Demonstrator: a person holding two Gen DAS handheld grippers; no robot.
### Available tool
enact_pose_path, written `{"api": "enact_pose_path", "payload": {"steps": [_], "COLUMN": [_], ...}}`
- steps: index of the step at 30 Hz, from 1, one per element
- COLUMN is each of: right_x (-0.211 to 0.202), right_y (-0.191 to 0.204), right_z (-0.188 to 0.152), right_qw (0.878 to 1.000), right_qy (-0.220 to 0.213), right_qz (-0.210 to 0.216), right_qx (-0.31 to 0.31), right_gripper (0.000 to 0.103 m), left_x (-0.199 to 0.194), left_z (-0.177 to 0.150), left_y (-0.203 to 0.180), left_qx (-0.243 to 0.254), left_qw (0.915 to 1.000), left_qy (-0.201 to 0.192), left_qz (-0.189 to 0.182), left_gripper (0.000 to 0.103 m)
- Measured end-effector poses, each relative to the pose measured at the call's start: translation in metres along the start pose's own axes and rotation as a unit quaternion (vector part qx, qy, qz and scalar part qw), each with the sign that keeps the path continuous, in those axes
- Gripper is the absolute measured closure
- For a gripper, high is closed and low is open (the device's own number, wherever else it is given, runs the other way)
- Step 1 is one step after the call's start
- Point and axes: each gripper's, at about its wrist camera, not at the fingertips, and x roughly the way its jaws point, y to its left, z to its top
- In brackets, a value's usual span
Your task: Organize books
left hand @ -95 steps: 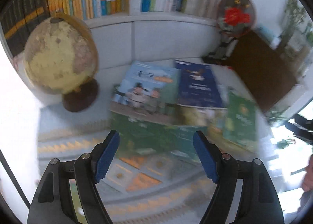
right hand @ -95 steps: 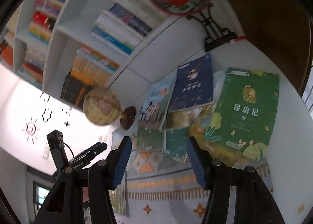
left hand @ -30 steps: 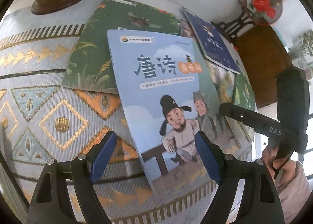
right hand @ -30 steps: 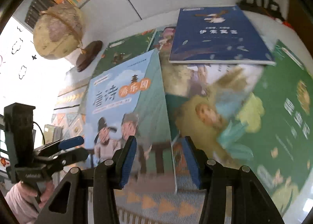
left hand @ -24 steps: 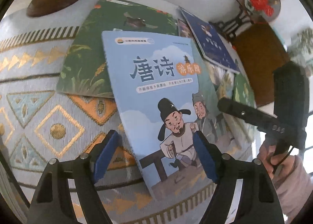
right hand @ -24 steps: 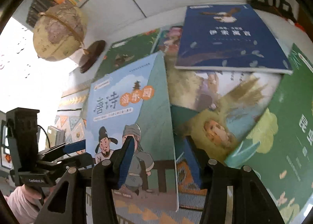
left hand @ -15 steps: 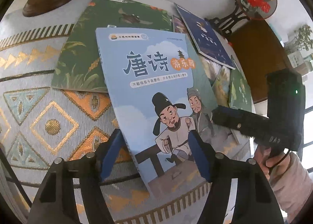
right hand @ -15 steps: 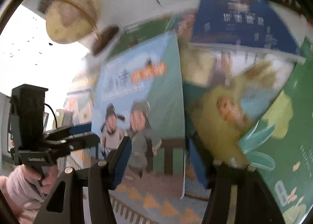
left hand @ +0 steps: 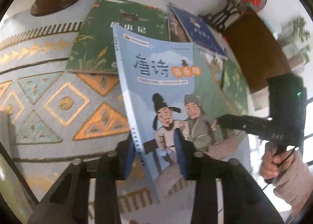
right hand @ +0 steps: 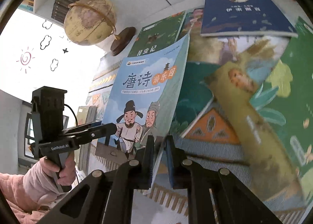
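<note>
Your left gripper (left hand: 156,157), jaws just closing, pinches light-blue book (left hand: 162,87) at spine edge, 6 o'clock. Your right gripper (right hand: 159,157), jaws just closing, pinches its opposite edge. Book tilted above patterned cloth (left hand: 49,91); green book (left hand: 117,34) at 12 o'clock.

Both claws newly closed on light-blue book (left hand: 156,79), now lifted.

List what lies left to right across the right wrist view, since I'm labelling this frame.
Person's hand on the left gripper → globe → light blue book held upright → dark blue book.
</note>
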Motion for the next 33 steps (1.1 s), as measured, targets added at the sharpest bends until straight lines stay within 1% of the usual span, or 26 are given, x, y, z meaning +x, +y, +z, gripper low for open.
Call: {"api": "enact_pose_path", "payload": {"steps": [1,3,6,10,14,18,22,27,33], "right_x": [-0.001,0.001,-0.003,-0.009,-0.023,-0.032,-0.038,-0.039,-0.024], "right_y": [0.001,0.002,0.008,0.025,0.034,0.044,0.059,0.081,0.117], "right_z": [-0.003,-0.009,-0.019,-0.028,-0.033,-0.036,-0.041,-0.045,-0.051], "right_qw": [1.000,1.000,1.000,1.000,0.999,0.999,0.998,0.997,0.995], "right_qy": [0.002,0.007,0.004,-0.009,-0.023,-0.028,-0.037,-0.043,-0.039], "right_qz": [-0.002,0.001,0.002,0.001,0.011,0.014,0.018,0.026,0.043], "right_qx": [0.001,0.004,-0.002,-0.016,-0.023,-0.035,-0.047,-0.063,-0.085], "right_gripper": [0.091,0.091,0.091,0.091,0.091,0.091,0.091,0.091,0.090], "left_x": [0.001,0.001,-0.002,-0.014,-0.034,-0.054,-0.070,-0.091,-0.122], "left_z": [-0.002,-0.009,-0.016,-0.023,-0.026,-0.027,-0.032,-0.044,-0.064], "left_y": [0.000,0.000,-0.008,-0.017,-0.022,-0.031,-0.032,-0.024,0.000], "left_qx": [0.005,0.004,0.016,0.025,0.031,0.043,0.043,0.032,0.009], "left_qw": [0.9999,0.9997,0.9993,0.9990,0.9987,0.9974,0.9964,0.9953,0.9922], "left_qy": [0.006,0.018,0.016,0.000,-0.020,-0.036,-0.049,-0.067,-0.089], "left_qz": [0.011,0.015,0.029,0.038,0.035,0.046,0.053,0.063,0.086], "left_gripper": [0.084,0.084,0.085,0.086,0.086,0.086,0.086,0.086,0.086]}}
